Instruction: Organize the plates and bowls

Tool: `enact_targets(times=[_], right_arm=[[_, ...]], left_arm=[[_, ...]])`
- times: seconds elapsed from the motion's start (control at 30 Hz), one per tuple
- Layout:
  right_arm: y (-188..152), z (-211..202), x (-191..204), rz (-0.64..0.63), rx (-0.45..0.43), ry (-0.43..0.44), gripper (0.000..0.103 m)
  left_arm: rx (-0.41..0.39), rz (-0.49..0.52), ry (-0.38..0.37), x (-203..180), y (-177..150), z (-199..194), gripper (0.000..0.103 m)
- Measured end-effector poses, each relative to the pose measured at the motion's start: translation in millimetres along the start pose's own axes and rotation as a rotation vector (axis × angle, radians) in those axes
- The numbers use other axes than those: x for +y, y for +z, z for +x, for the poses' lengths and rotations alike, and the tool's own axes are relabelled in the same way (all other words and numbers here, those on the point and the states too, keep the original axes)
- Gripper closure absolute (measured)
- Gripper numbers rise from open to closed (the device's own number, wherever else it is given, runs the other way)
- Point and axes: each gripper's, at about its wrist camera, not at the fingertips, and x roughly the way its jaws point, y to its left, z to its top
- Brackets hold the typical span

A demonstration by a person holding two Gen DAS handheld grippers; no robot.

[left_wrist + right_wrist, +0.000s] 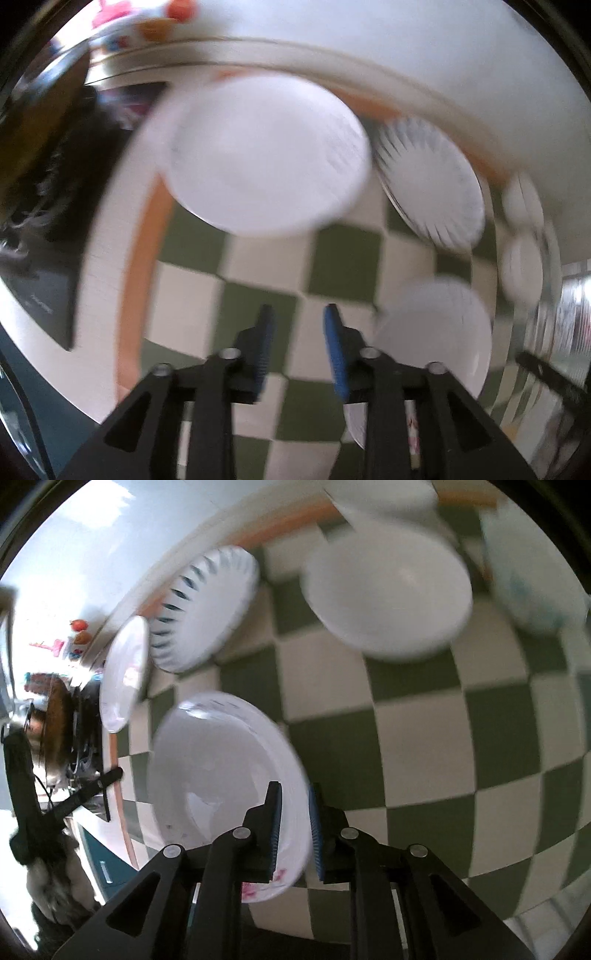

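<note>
My right claw (294, 825) pinches the rim of a white bowl with pink flowers (221, 775), one finger inside the wall and one outside; the bowl sits low and left in the right wrist view, over the green-and-cream checked tabletop (424, 738). Beyond it a plain white bowl (388, 594) rests on the cloth, with a blue-streaked plate (207, 609) to its left and a small white dish (123, 674) just beside that plate. A pale bowl with faint blue marks (532, 576) sits at the far right edge.

My left claw (298, 350) is spread with nothing between its blue pads (334, 350), hovering over the checked tabletop (258, 280). Ahead lies a large white plate (266, 155), the blue-streaked plate (432, 181) to its right. Everything is motion-blurred.
</note>
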Motion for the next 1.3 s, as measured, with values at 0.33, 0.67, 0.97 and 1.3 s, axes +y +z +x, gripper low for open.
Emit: enact_targets(times=[0.33,0.67,0.97,1.3], right_arm=[[108,44,152,-0.158,0.020,0.179,0.057],[214,155,231,-0.278,0.127,0.079,0.060],[232,195,238,-0.299,0.214,0.091,0.088],[218,174,230,-0.321,0.190,0.127,0.091]], left_arm=[[0.040,-0.184,0.029,78,65,65,0.066],[0.091,-0.225,-0.016,110,106,100,0.066],[0.073,-0.206,-0.041,114,118,103,0.080],[0.053,-0.185,-0.044,108,106,85,0.080]])
